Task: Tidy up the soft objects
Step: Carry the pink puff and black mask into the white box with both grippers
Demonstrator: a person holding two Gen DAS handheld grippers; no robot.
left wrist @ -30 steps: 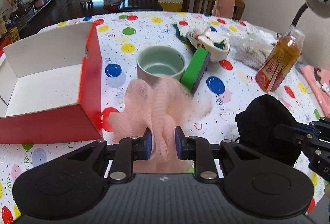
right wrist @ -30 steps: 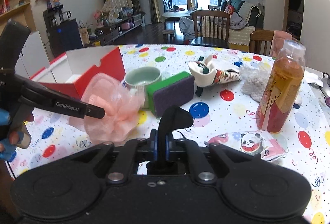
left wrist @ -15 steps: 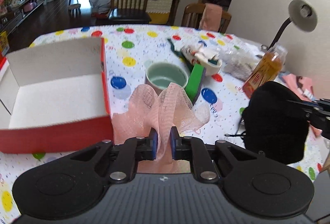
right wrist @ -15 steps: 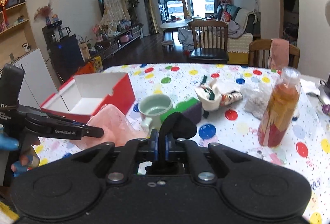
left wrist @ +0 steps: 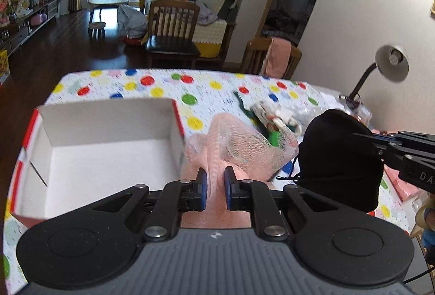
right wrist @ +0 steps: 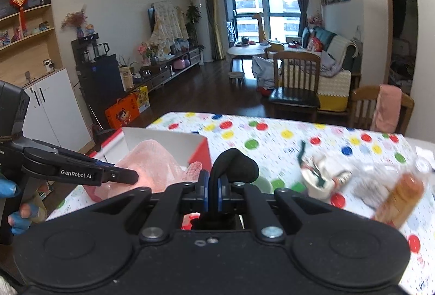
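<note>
My left gripper [left wrist: 215,187] is shut on a pink mesh bath puff [left wrist: 239,148], held in the air just right of the open red box [left wrist: 108,156] with its white inside. My right gripper [right wrist: 213,191] is shut on a black knit cloth [right wrist: 235,166], also lifted off the table. In the left wrist view the black cloth [left wrist: 339,159] hangs at the right, beside the puff. The right wrist view shows the puff [right wrist: 152,164] and the left gripper [right wrist: 127,176] at the left, in front of the red box [right wrist: 199,151].
On the dotted tablecloth [left wrist: 168,85] lie a green sponge [left wrist: 276,137], a patterned white cloth [left wrist: 274,115], an amber bottle [right wrist: 399,194], a green cup [right wrist: 262,183] and a desk lamp [left wrist: 386,69]. Wooden chairs [left wrist: 171,31] stand beyond the table's far edge.
Both grippers have risen off the table with their loads and shifted left towards the red box. The left jaws squeezed tighter on the puff.
</note>
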